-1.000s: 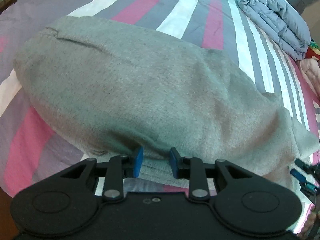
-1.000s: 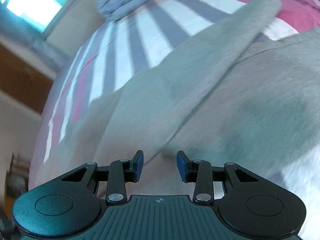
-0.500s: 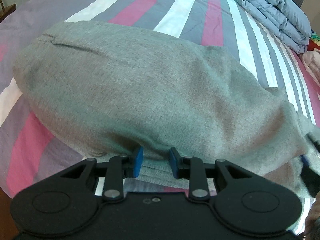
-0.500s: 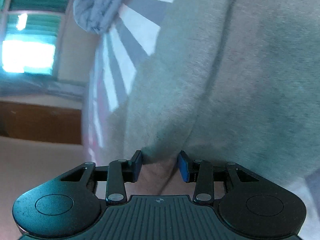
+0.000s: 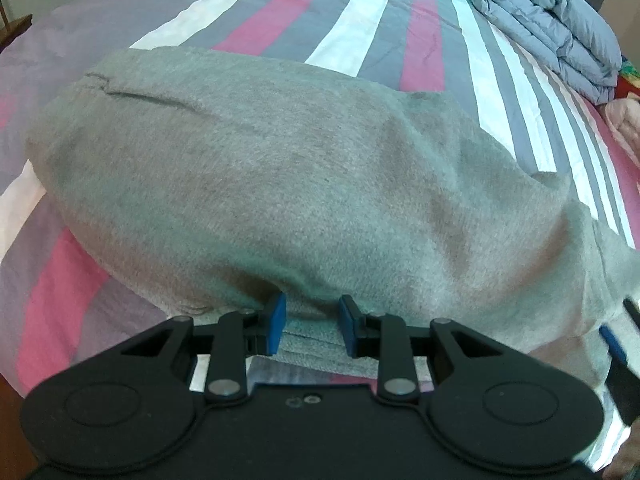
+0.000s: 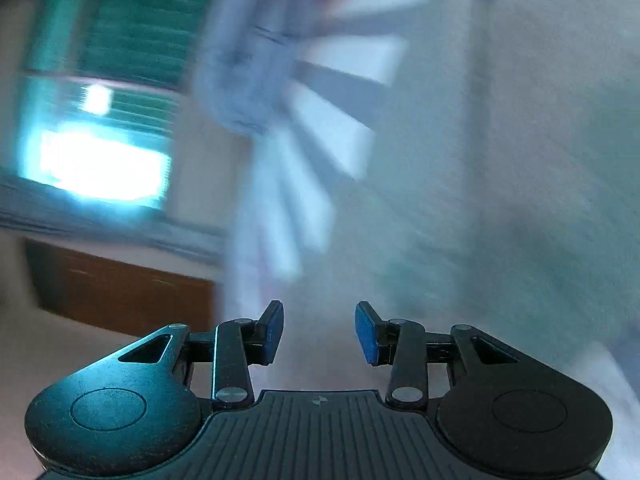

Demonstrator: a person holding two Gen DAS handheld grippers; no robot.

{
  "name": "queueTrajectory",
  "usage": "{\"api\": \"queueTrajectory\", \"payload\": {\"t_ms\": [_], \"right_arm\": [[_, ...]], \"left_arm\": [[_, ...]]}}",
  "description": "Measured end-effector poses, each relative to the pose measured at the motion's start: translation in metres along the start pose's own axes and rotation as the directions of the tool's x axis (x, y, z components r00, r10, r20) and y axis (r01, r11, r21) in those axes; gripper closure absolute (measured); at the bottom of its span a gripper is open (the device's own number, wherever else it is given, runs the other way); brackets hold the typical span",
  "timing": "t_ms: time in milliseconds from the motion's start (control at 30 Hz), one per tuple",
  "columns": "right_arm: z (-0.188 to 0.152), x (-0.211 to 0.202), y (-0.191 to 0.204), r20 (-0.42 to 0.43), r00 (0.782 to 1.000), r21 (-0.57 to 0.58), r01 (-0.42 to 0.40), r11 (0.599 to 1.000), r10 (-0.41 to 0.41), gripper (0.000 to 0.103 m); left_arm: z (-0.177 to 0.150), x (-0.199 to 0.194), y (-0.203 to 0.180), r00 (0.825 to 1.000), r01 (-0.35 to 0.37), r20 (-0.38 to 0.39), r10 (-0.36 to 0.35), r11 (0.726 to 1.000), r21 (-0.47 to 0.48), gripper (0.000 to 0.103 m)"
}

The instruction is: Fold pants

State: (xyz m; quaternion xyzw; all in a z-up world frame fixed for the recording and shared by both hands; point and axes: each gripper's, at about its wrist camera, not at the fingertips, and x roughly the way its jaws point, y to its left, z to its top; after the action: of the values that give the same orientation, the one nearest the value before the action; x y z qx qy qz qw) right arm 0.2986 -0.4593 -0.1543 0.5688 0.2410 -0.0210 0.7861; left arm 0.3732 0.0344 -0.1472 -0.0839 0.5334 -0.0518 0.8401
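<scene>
While the grey knitted pants [image 5: 304, 184] are being pinched at their layered hem by the left gripper [image 5: 311, 330], the right gripper [image 6: 319, 334] is being swung part-open, holding nothing — layers risk slipping askew.

A bed [image 5: 380, 32] fills most of the left wrist view, its cover striped in grey, pink and white. A folded pale-blue quilt [image 5: 552, 36] lies at the upper right. In the blurred right wrist view, a bright window [image 6: 100, 160] with green slats (probably shutters) glows at the left, above a brown wooden panel [image 6: 128, 292] at the lower left.
</scene>
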Motion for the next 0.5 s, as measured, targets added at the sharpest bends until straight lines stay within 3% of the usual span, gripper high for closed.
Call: {"api": "queueTrajectory", "payload": {"t_ms": [133,200,267,367,400,433,500], "right_arm": [[-0.010,-0.007,0.001,-0.063,0.992,-0.080,0.104,0.991,-0.110,0.063],[-0.004,-0.006,-0.007,-0.031,0.987,-0.058,0.154,0.986,-0.156,0.063],[0.002,-0.002,-0.012,0.010,0.988,-0.020,0.153,0.988,-0.153,0.063],[0.011,0.009,-0.005,0.055,0.988,-0.072,0.146,0.987,-0.142,0.063],[0.013,0.011,-0.004,0.054,0.990,-0.077,0.133,0.988,-0.129,0.069],[0.014,0.014,-0.003,0.052,0.991,-0.073,0.125,0.989,-0.121,0.097],[0.010,0.001,0.002,0.071,0.992,-0.116,0.108,0.987,-0.100,0.096]], "left_arm": [[0.001,0.002,-0.001,1.000,-0.003,-0.003,0.003,1.000,0.002,0.083],[0.001,0.001,-0.001,1.000,-0.005,-0.003,0.005,1.000,0.003,0.083],[0.001,0.001,-0.001,1.000,-0.004,-0.001,0.004,1.000,0.007,0.083],[0.001,0.001,0.000,1.000,0.004,-0.003,-0.004,1.000,0.005,0.083],[0.001,0.001,0.001,1.000,0.005,-0.004,-0.005,1.000,0.002,0.083],[0.001,0.001,0.001,1.000,0.006,-0.004,-0.006,1.000,-0.002,0.083],[0.001,0.002,0.001,1.000,0.005,-0.001,-0.005,1.000,0.003,0.083]]}}
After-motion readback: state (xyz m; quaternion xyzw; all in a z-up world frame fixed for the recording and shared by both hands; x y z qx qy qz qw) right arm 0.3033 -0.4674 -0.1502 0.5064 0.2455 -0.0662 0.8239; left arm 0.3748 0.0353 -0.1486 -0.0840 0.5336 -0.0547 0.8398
